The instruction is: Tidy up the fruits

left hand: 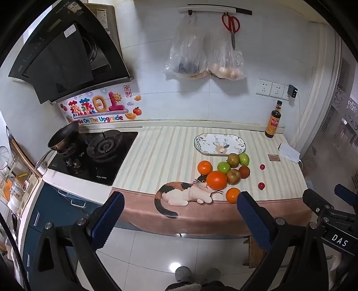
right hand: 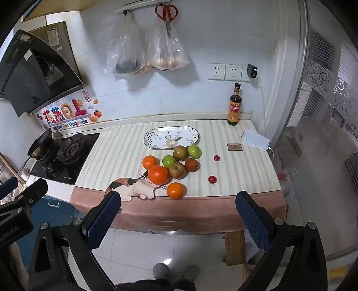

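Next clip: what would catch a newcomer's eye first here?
The cluster of fruit, oranges and green and brownish apples, sits mid-counter on the striped cloth, just in front of an empty patterned oval plate. A printed calico cat sprawls along the cloth's near edge. Red scissors and two plastic bags hang on the wall above.

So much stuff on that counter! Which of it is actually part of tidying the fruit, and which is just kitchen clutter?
Part of the job:
- oranges
- green fruits
- brownish apples
- small red fruits
- empty oval plate, probably where they go

Just lying about:
- sauce bottle
- folded white cloth
- frying pan
- hanging bags
- scissors
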The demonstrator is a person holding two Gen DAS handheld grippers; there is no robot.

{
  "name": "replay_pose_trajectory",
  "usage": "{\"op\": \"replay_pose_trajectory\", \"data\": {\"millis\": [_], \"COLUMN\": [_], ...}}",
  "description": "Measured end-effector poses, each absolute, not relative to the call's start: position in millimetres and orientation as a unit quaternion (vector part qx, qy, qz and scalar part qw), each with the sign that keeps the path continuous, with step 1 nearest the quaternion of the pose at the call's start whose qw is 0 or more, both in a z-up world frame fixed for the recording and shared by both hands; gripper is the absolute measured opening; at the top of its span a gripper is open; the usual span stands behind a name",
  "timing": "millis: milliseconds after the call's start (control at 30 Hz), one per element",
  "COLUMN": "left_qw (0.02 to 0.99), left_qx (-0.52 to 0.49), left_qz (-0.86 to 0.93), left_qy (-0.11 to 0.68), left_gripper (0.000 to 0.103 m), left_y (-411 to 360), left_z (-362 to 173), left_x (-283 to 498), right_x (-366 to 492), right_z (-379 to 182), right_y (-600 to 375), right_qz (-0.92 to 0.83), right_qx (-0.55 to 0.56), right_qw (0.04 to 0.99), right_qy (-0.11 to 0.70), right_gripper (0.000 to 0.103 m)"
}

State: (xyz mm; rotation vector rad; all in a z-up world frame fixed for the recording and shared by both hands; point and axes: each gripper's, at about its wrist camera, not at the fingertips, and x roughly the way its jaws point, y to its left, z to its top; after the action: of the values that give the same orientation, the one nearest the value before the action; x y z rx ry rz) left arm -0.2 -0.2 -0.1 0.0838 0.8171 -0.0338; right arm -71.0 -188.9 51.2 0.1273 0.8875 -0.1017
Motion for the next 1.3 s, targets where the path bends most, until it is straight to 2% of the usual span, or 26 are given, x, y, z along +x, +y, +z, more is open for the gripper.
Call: {"op": "replay_pose_trajectory", "data": {"millis": [1300], "left_qw": [0.917], "left_qx": [0.050], "left_qz": [-0.019], "left_qy": [0.396], "left_gripper": [0.103], "left_y": [1], "left_z": [-2], "left_x": [-1], "right_x": [-69], "right_z": [49], "right_y": [-179], "right_qz": [-0.048], "right_qx": [0.059], "right_qw": [0.899], "right_qy": [0.430], "right_gripper": [0.103]}}
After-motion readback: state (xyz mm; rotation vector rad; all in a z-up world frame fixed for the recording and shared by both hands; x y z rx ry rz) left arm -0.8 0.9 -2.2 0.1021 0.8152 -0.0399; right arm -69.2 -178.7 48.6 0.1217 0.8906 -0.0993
